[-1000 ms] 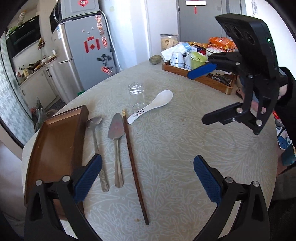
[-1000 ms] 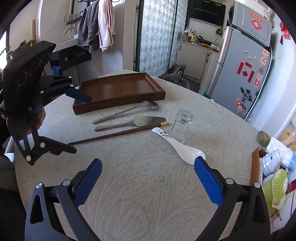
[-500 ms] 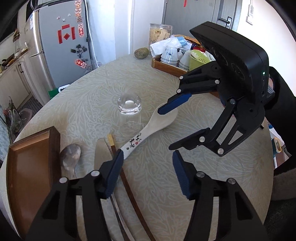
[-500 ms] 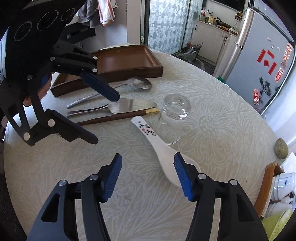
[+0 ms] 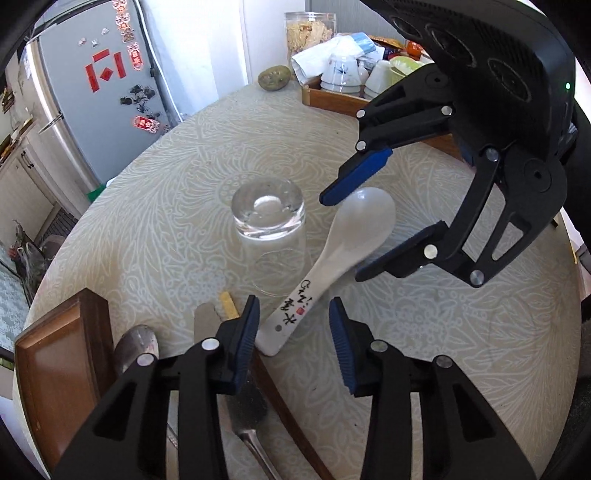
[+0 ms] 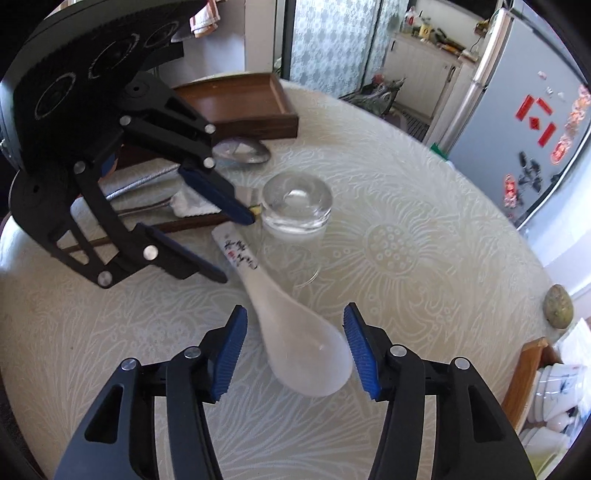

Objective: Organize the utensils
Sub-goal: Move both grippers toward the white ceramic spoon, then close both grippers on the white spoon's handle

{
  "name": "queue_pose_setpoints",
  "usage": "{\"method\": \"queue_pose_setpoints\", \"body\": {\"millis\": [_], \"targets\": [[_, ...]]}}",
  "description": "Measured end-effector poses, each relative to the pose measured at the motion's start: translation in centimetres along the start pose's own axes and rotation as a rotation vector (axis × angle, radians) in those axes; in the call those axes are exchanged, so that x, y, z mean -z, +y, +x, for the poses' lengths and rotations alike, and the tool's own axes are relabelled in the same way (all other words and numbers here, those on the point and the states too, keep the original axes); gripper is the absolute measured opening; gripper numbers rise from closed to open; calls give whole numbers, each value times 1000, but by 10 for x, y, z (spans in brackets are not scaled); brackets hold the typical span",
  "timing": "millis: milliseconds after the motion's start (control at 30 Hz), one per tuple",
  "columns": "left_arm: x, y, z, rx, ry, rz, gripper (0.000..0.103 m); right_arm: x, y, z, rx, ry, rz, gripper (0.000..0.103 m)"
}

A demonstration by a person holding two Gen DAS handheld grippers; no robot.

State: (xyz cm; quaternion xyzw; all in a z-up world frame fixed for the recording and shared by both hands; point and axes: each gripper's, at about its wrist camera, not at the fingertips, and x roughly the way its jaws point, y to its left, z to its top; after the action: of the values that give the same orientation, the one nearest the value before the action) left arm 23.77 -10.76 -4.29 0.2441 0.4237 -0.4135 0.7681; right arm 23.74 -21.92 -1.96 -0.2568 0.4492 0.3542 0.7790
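Note:
A white ceramic spoon [image 5: 332, 258] with black writing lies on the table beside an upturned clear glass [image 5: 269, 218]. My left gripper [image 5: 293, 339] is open, its pads either side of the spoon's handle end. My right gripper [image 6: 295, 350] is open around the spoon's bowl [image 6: 306, 350]; it also shows in the left wrist view [image 5: 354, 229]. A metal spoon [image 5: 136, 347], a cake server [image 5: 207, 321] and a dark chopstick [image 5: 229, 306] lie left of the white spoon. The brown wooden tray [image 5: 62, 365] is at the table's left edge.
A second wooden tray [image 5: 332, 99] with cups and packets stands at the far side, next to a jar [image 5: 310, 29] and a stone [image 5: 273, 77]. A fridge [image 5: 107, 85] stands beyond the round table. The glass [image 6: 295, 206] nearly touches the white spoon.
Both grippers have moved in on the white spoon from opposite ends and narrowed their jaws. The left now straddles the handle, the right the bowl. The utensils have not moved.

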Motion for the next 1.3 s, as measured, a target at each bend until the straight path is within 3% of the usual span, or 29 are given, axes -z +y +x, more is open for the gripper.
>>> {"method": "queue_pose_setpoints", "body": {"millis": [167, 200, 400, 500, 900, 1300], "targets": [[-2, 3, 7, 17, 10, 12, 41, -1, -1, 5, 12, 12, -4, 55], [-2, 5, 8, 27, 2, 4, 35, -2, -1, 7, 10, 12, -3, 56], [-2, 0, 5, 47, -16, -7, 26, -1, -4, 9, 0, -1, 2, 55], [-4, -3, 0, 63, -40, -24, 18, -1, -1, 8, -10, -9, -8, 38], [-1, -6, -3, 97, -75, -46, 17, 4, 24, 3, 72, -50, -133, 16], [-1, -14, -24, 87, -106, -22, 17, 1, 39, -15, 105, -61, -154, 12]]}}
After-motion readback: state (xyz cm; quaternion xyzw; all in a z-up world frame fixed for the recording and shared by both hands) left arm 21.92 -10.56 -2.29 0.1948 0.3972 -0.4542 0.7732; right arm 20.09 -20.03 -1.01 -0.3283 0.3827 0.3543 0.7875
